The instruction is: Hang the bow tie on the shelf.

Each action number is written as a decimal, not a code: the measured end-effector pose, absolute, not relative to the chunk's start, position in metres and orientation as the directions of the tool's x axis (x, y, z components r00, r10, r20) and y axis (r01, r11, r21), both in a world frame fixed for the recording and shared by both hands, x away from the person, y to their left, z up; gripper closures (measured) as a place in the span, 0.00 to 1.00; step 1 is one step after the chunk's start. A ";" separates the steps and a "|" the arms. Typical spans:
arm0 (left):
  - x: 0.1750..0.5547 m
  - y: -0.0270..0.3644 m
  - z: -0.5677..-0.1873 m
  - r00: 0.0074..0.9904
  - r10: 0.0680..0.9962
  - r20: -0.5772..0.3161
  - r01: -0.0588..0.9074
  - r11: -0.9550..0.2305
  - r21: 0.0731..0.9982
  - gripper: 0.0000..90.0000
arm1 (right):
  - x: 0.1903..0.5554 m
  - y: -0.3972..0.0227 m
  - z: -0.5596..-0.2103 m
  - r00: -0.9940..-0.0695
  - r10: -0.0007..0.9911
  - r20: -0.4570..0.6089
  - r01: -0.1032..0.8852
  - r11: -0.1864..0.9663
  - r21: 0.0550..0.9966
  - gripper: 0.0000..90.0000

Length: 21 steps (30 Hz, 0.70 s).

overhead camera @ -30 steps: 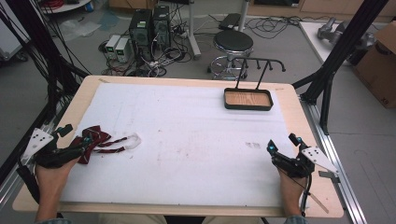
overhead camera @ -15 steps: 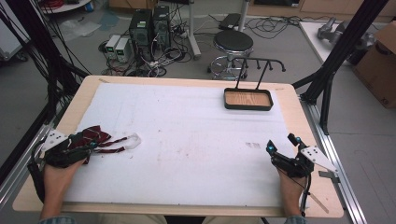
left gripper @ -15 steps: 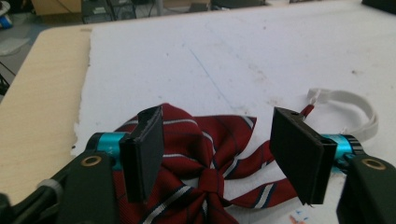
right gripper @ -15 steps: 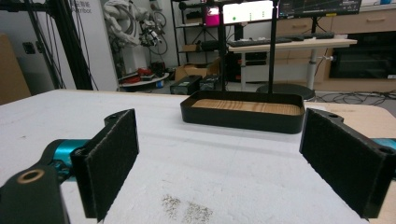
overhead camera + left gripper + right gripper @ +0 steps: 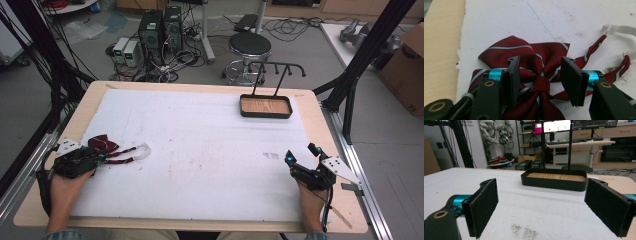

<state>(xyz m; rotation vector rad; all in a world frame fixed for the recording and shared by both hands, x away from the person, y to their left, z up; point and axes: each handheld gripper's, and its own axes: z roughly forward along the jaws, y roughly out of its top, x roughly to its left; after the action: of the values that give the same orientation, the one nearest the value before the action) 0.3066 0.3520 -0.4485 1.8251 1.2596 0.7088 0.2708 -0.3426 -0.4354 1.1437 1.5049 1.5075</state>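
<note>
left gripper (image 5: 540, 80) fingers have just been closing, half apart astride the centre knot of the striped maroon bow tie (image 5: 524, 56) lying on the desk (image 5: 210, 150) at its left edge, pads not yet pressing; risk: they pinch one wing and the tie slips; right gripper (image 5: 549, 207) fingers wide apart, empty.

The left hand-held gripper (image 5: 97, 158) is held low at the left edge of the table by the person's left hand (image 5: 62, 184), the forearm coming in from the bottom. Its jaws have just been closing and stand partly apart, a bow tie's knot between them, the pads not pressing. The right hand-held gripper (image 5: 301, 159) is held level by the right hand (image 5: 309, 196), jaws spread wide with nothing between.
</note>
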 end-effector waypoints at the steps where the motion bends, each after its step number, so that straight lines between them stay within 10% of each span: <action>1: 0.308 0.352 -0.449 0.354 0.935 0.009 0.505 -0.200 0.840 0.59 | 0.271 -0.343 -0.435 -0.358 0.928 0.103 0.101 -0.071 0.992 0.12; 12: 0.309 0.346 -0.450 0.400 0.915 0.048 0.507 -0.265 0.820 0.84 | 0.270 -0.343 -0.435 -0.355 0.928 0.110 0.103 -0.078 0.992 0.12; 21: 0.300 0.316 -0.416 0.464 0.878 0.119 0.295 -0.279 0.914 0.85 | 0.271 -0.344 -0.436 -0.352 0.930 0.107 0.104 -0.075 0.992 0.12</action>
<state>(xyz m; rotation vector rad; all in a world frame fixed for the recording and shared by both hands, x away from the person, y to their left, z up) 0.2997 0.3159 -0.4164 1.8077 0.9947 0.8093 0.2705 -0.3437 -0.4356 1.1508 1.5002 1.5056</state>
